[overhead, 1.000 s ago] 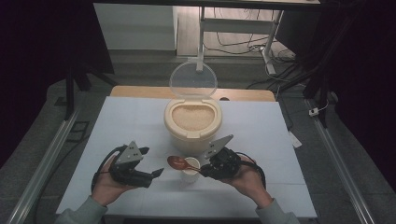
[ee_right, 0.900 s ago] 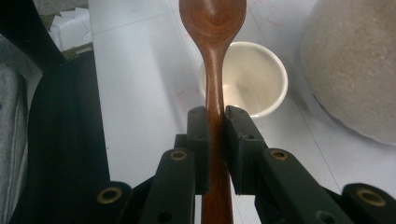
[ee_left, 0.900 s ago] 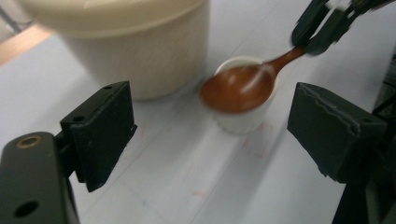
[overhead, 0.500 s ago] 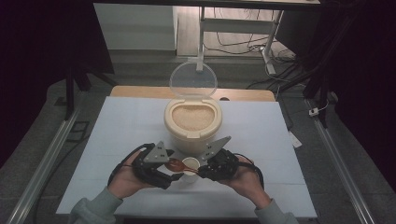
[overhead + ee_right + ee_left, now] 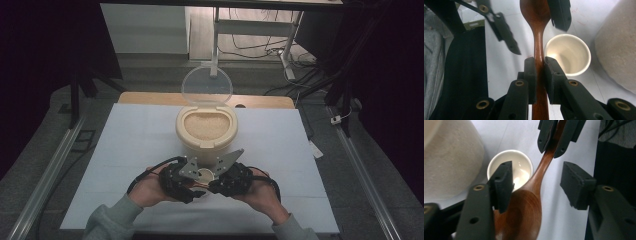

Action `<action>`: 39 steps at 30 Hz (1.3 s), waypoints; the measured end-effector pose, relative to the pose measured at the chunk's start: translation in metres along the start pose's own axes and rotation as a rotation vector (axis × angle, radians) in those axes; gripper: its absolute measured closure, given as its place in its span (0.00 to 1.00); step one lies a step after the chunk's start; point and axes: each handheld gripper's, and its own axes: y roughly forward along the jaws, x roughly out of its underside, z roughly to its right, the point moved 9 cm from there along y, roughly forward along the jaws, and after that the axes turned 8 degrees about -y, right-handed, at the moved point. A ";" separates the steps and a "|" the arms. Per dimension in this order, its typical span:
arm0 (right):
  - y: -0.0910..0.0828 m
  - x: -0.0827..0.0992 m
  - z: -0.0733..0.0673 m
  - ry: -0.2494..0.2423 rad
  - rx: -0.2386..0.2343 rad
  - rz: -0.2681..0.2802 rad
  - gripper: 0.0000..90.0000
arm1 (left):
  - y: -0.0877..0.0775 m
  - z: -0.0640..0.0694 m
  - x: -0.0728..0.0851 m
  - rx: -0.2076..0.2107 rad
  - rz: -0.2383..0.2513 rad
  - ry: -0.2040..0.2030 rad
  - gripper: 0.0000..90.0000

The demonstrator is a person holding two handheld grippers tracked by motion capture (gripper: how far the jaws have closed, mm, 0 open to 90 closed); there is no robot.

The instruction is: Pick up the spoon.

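A brown wooden spoon (image 5: pixel 537 30) is held by its handle in my right gripper (image 5: pixel 539 62), whose pads press on it from both sides. Its bowl (image 5: pixel 524 212) lies between the jaws of my left gripper (image 5: pixel 539 182), which have just been closing. The right-hand pad (image 5: pixel 576 185) still stands apart from the wood. A small white cup (image 5: pixel 520 170) sits empty under the spoon's neck, beside a beige rice container (image 5: pixel 205 132). In the high view both grippers (image 5: pixel 192 182) (image 5: pixel 222 181) meet over the cup (image 5: pixel 204 175).
The container is full of rice, and its clear lid (image 5: pixel 206 86) stands open behind it. A white table sheet (image 5: pixel 125 145) spreads to both sides. Metal rails (image 5: pixel 55 165) run along the table's edges, with cables on the floor beyond.
My left gripper has moved right, from left of the cup to the spoon's bowl, and its jaws have narrowed around it. The right gripper and the spoon have stayed put.
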 end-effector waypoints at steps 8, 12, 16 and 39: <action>0.001 -0.002 -0.004 -0.047 -0.001 -0.002 0.89 | 0.006 0.001 0.003 0.003 -0.040 0.020 0.67; 0.001 -0.004 -0.008 -0.083 -0.006 -0.004 0.89 | 0.008 0.005 0.006 0.034 -0.065 0.046 0.76; 0.003 -0.004 -0.013 -0.142 -0.033 -0.013 0.89 | 0.011 0.015 0.010 0.091 -0.097 0.077 0.83; -0.024 -0.008 0.021 0.142 0.162 0.237 0.55 | 0.007 0.000 0.010 0.016 -0.031 0.023 0.87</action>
